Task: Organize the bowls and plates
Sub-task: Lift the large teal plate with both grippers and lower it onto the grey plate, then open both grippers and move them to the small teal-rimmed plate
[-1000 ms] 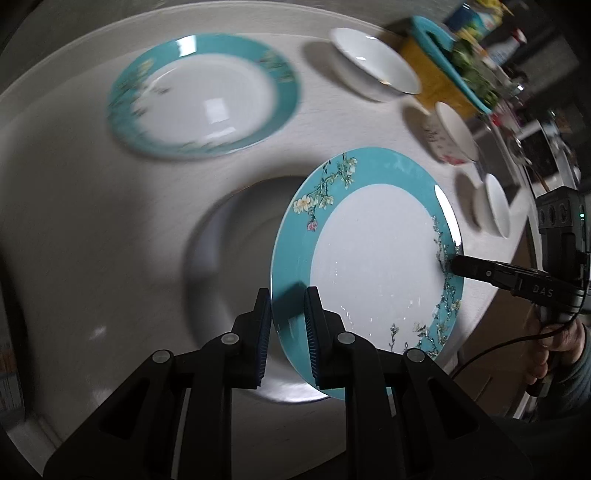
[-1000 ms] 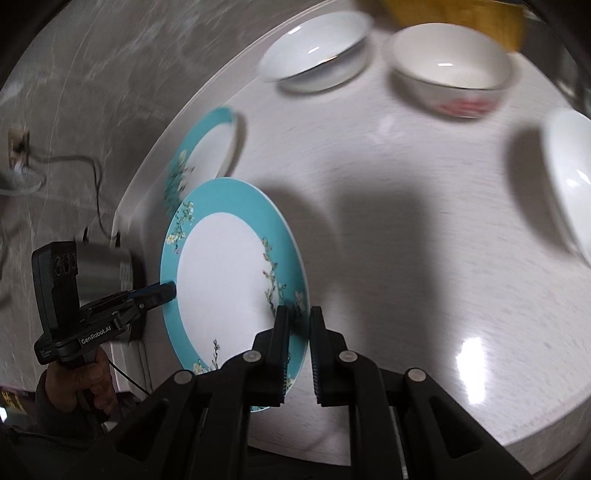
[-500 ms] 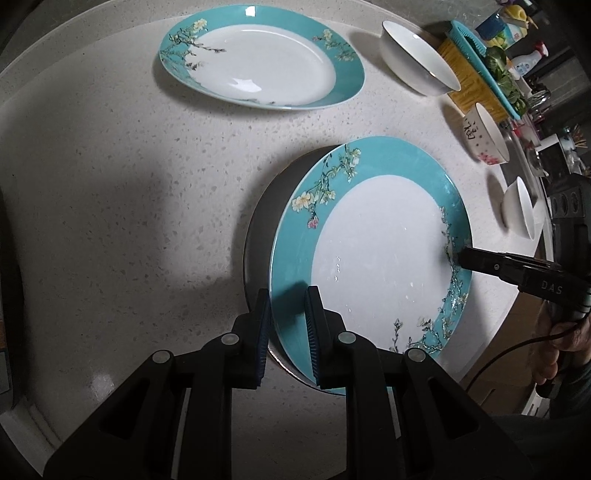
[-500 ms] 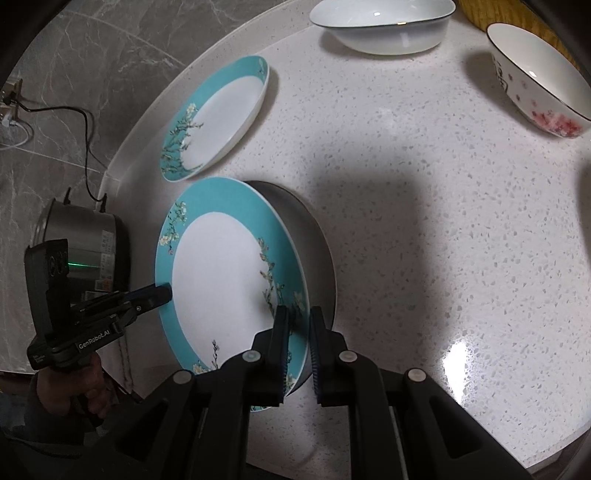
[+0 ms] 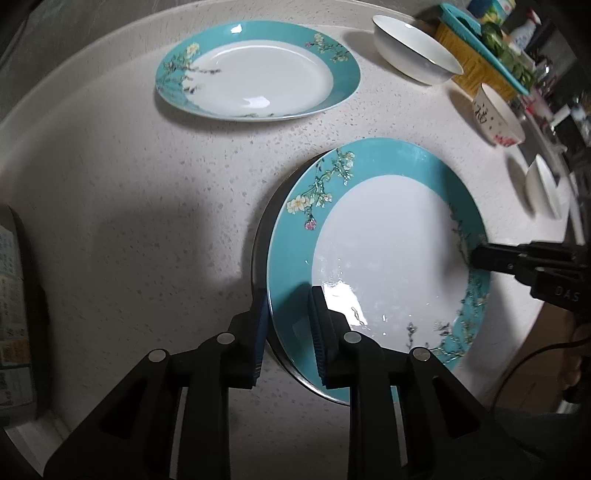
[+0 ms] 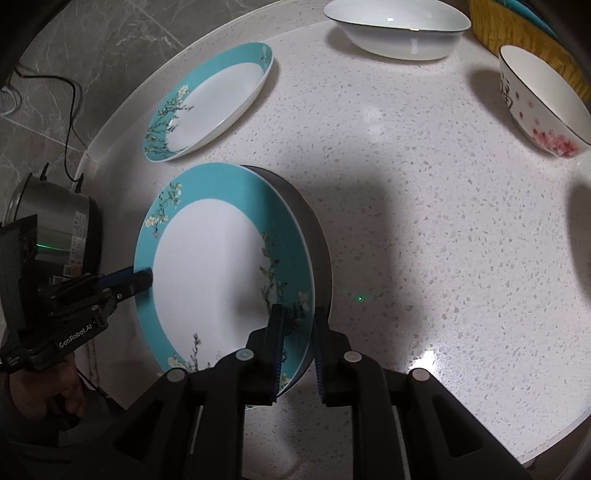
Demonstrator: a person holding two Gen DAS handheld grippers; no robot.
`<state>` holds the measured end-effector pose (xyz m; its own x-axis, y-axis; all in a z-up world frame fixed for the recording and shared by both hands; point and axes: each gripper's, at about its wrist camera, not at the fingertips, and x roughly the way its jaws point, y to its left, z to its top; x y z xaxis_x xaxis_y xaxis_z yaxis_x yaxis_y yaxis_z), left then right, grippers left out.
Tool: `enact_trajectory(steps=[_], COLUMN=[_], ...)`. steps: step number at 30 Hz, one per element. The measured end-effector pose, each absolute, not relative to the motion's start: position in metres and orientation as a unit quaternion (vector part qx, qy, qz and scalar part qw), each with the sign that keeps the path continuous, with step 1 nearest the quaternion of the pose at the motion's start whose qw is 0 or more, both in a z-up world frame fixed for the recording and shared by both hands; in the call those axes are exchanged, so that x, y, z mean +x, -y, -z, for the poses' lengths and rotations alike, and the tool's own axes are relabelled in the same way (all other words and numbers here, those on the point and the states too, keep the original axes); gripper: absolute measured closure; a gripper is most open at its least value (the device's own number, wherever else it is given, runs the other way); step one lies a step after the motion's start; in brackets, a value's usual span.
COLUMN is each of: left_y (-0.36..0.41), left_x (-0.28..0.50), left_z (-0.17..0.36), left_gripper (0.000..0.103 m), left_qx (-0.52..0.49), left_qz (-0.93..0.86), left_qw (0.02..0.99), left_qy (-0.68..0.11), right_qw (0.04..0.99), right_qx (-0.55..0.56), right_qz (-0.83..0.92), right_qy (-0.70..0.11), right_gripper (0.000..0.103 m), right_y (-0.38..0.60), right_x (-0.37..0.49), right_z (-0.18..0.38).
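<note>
- The near teal-rimmed plate [image 5: 384,251] is held from two sides at once: the left gripper [image 5: 286,325] is clamped on one edge of its rim, and the right gripper [image 6: 297,343] pinches the opposite edge.
- I'd judge the two-sided hold is there to keep so wide and shallow a plate level; one pinch on the rim alone would let it tip.
- The plate sits low over the speckled white table [image 6: 424,229], with a dark shadow band along its far edge. Whether it already rests on the surface or hangs just above it, I cannot tell.
- A second teal-rimmed plate [image 5: 258,70], same blossom pattern, lies flat well apart toward the back of the table. It looks the natural mate for stacking, so my guess is the held plate is bound for it.
- The bowls stand off to the side: a plain white bowl [image 6: 395,29], a bowl with pink blossoms [image 6: 543,103] bearing a Chinese character I can't make out for sure, and a small white bowl [image 5: 543,188] near the table's edge. None are stacked yet, so the sorting seems early.
- Readable writing: "GenRobot.AI" on the side of the left gripper's body in the right wrist view, and "DAS" on the right gripper's body in the left wrist view.
- A steel pot [image 6: 55,225] at the table's end carries a label too small to read.
</note>
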<state>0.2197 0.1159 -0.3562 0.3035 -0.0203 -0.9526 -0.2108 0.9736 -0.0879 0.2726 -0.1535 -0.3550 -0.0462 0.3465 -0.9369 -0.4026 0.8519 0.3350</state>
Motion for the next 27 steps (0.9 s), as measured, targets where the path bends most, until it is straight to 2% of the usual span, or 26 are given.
enact_trajectory(steps=[12, 23, 24, 25, 26, 27], left_y=[-0.094, -0.098, -0.099, -0.101, -0.104, -0.108], left_x=[0.215, 0.21, 0.21, 0.209, 0.208, 0.206], left_z=[0.36, 0.359, 0.359, 0.359, 0.358, 0.355], left_gripper=[0.083, 0.08, 0.077, 0.062, 0.039, 0.034], left_qx=[-0.022, -0.014, -0.016, -0.02, -0.025, -0.031], left_qz=[-0.075, -0.08, -0.081, -0.083, -0.086, -0.089], left_qw=[0.814, 0.824, 0.825, 0.825, 0.827, 0.832], left_qy=[-0.576, -0.56, -0.559, -0.558, -0.555, -0.547], right_qw=[0.727, 0.749, 0.751, 0.754, 0.755, 0.754], right_qx=[-0.124, -0.198, -0.204, -0.208, -0.205, -0.2], right_qz=[-0.238, -0.225, -0.225, -0.223, -0.223, -0.223], right_qy=[-0.632, -0.591, -0.586, -0.582, -0.582, -0.584], right_gripper=[0.081, 0.08, 0.078, 0.077, 0.075, 0.068], right_y=[0.128, 0.109, 0.107, 0.108, 0.107, 0.107], right_x=[0.258, 0.246, 0.244, 0.241, 0.241, 0.241], right_z=[0.354, 0.357, 0.357, 0.356, 0.357, 0.358])
